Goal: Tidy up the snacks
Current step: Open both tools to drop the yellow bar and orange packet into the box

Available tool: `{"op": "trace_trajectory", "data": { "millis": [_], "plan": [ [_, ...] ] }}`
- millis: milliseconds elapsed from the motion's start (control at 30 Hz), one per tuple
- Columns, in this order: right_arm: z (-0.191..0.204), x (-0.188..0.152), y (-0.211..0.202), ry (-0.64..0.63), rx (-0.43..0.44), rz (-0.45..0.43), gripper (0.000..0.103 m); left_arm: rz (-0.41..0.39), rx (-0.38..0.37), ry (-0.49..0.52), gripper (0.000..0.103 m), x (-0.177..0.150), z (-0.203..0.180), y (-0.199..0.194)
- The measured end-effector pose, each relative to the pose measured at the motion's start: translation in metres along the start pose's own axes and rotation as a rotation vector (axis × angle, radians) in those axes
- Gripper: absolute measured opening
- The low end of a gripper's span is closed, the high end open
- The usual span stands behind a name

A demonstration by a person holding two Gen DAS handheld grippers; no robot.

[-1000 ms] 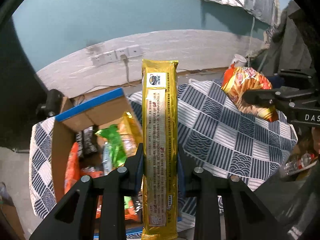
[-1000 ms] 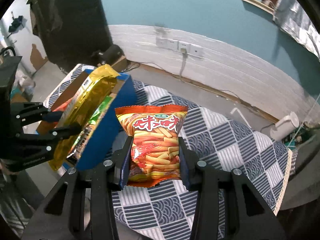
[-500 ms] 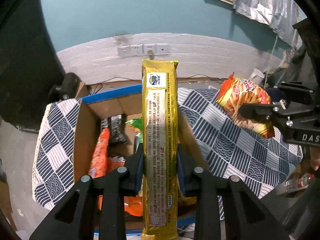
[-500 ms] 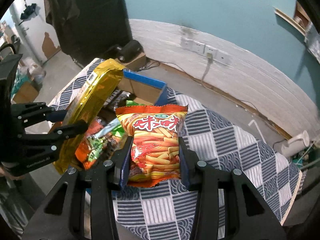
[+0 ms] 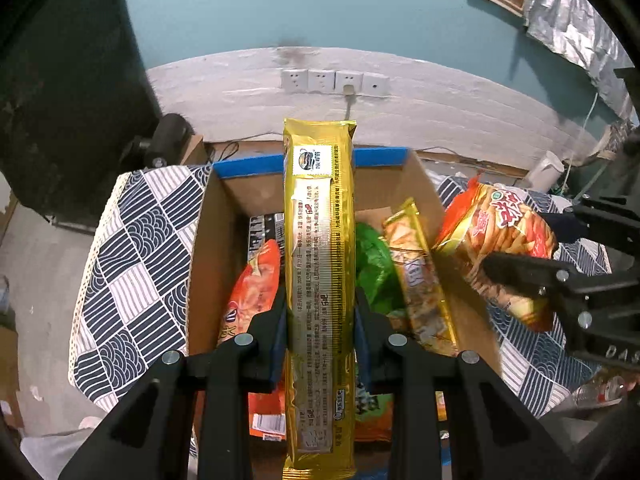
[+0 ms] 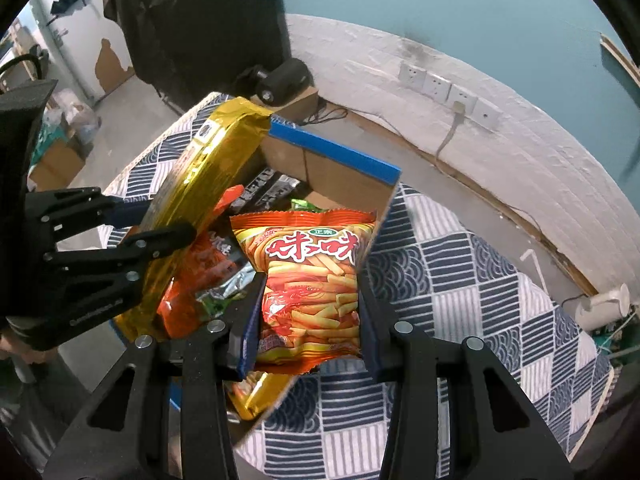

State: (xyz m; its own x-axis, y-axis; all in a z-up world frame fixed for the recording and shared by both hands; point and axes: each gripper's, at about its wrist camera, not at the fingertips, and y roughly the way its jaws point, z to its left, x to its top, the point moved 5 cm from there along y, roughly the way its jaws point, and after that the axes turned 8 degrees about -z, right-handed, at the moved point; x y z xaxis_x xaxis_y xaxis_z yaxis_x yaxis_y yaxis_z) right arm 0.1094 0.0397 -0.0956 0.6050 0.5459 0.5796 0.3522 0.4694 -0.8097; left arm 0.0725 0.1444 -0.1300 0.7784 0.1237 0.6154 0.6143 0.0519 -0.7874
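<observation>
Left tongs: clenched on the long gold biscuit pack, gripped toward its lower end; the pack's long axis runs straight out along the fingers.
Right tongs: clenched on the orange shrimp-stick bag, held by its two sides, printed face to the camera.
Gold pack, position: over the middle of the open cardboard box, its far end level with the blue-taped far rim.
Shrimp-stick bag, position: at the box's right wall, partly over the opening, partly over the patterned cloth.
Deciding relation: the box lies below and ahead of both tongs; the left is the better centred over it, and its pack's length runs near to far, along the gap between the snacks already inside.
Box contents: orange, green and dark packets, a second gold pack by the right wall.
Judgement: lowering and release appear next; neither item is yet set down.
</observation>
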Motion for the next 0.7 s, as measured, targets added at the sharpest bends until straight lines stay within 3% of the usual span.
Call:
{"op": "trace_trajectory", "data": {
  "millis": [267,400,600,700],
  "plan": [
    [0.015,0.006,0.02,-0.012,0.043,0.019,0.041,0.033,-0.004,-0.061,0.03,-0.005,0.013,0.011],
    [0.016,0.005,0.022,-0.002,0.051,0.021,0.042,0.019,0.025,-0.061,0.046,0.001,0.019,0.008],
    [0.007,0.007,0.008,0.023,0.041,-0.009,0.051,0.008,0.018,-0.059,0.05,0.003,0.018,-0.008],
    [0.0,0.007,-0.005,0.034,0.03,-0.033,0.053,-0.021,0.019,-0.046,0.059,0.005,0.013,-0.022]
  ]
}}
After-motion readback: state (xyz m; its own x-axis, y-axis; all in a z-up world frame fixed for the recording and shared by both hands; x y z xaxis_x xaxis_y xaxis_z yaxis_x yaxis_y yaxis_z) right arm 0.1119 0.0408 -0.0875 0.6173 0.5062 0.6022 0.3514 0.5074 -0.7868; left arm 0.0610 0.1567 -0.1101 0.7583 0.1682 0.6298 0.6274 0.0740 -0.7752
